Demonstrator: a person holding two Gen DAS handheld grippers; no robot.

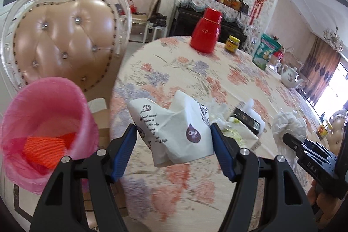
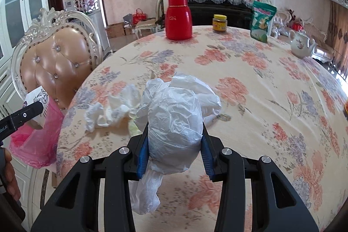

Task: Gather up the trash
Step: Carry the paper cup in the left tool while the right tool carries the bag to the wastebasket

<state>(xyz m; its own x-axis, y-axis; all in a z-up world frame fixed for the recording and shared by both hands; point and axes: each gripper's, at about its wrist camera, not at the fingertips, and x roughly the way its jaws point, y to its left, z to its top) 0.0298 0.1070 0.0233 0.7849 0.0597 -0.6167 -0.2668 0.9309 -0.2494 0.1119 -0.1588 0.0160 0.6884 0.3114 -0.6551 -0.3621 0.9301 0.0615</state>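
The pink-lined bin stands off the worktop's edge by the chair, to the left of both loads. The left gripper, pinching a crumpled paper cup, is nearer it. The right gripper clamps a white plastic bag over the worktop, farther off.

Left wrist view: looks forward and down along its tongs, close over the near left edge of the table, with the pink-lined bin just beside. Right wrist view: same downward tilt, close over the table, further right. Shared: red flask, jar, padded chair; each view catches the other tongs at its edge.
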